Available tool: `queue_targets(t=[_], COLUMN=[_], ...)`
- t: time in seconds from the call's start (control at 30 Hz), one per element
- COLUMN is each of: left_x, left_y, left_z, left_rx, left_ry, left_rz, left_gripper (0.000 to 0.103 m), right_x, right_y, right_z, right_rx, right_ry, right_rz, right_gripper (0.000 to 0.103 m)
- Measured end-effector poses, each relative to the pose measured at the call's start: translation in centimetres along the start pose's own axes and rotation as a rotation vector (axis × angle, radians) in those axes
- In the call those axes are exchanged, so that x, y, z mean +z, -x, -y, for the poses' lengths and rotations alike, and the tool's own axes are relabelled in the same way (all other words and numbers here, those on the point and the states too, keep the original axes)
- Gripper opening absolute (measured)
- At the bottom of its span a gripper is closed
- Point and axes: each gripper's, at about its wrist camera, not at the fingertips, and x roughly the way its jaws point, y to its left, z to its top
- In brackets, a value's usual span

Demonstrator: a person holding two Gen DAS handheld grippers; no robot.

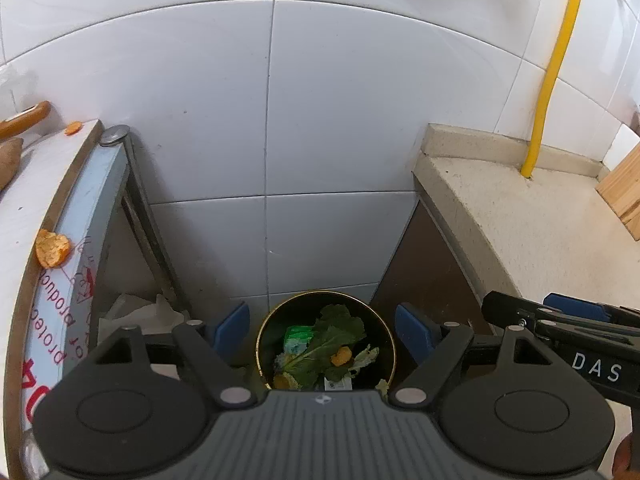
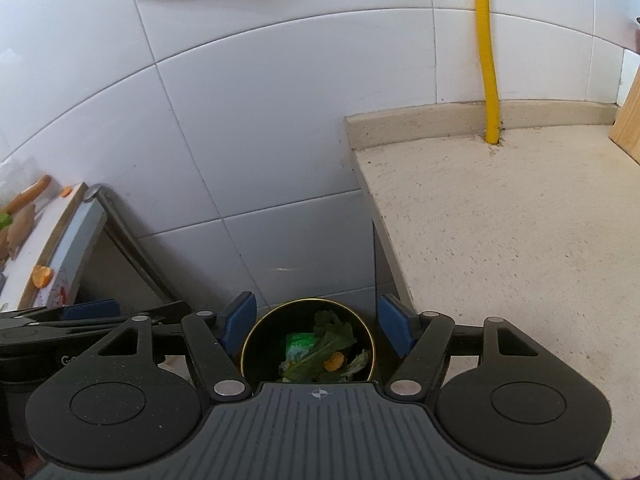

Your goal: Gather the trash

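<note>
A round black trash bin with a gold rim (image 1: pixel 261 334) stands on the floor below, between a steel table and a stone counter. It holds green leaves (image 1: pixel 332 340), orange peel and a green wrapper. It also shows in the right wrist view (image 2: pixel 245 346). My left gripper (image 1: pixel 323 330) is open and empty, held above the bin. My right gripper (image 2: pixel 317 322) is open and empty, also above the bin. An orange peel piece (image 1: pixel 53 248) lies at the edge of the white board on the left table, also in the right wrist view (image 2: pixel 42 276). A smaller orange bit (image 1: pixel 73 128) lies farther back.
A beige stone counter (image 2: pixel 500 220) is on the right, with a yellow pipe (image 2: pixel 486 52) rising from it and a wooden board (image 2: pixel 628 116) at its far right. White tiled wall (image 1: pixel 280 100) is behind. A sausage (image 2: pixel 30 194) and ginger lie on the left table.
</note>
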Motion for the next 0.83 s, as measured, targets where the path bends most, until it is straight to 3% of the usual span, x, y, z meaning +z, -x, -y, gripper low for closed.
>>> queue_targets(t=[0.83], left_x=[-0.9], left_y=[1.1], left_z=[0.5], left_rx=[0.040], left_ry=[0.003], left_rz=[0.011], left_gripper=[0.076], right_x=[-0.6], right_y=[0.7], right_z=[0.5], right_rx=[0.020], right_ry=[0.011], right_rz=[-0.005], right_gripper=[0.074])
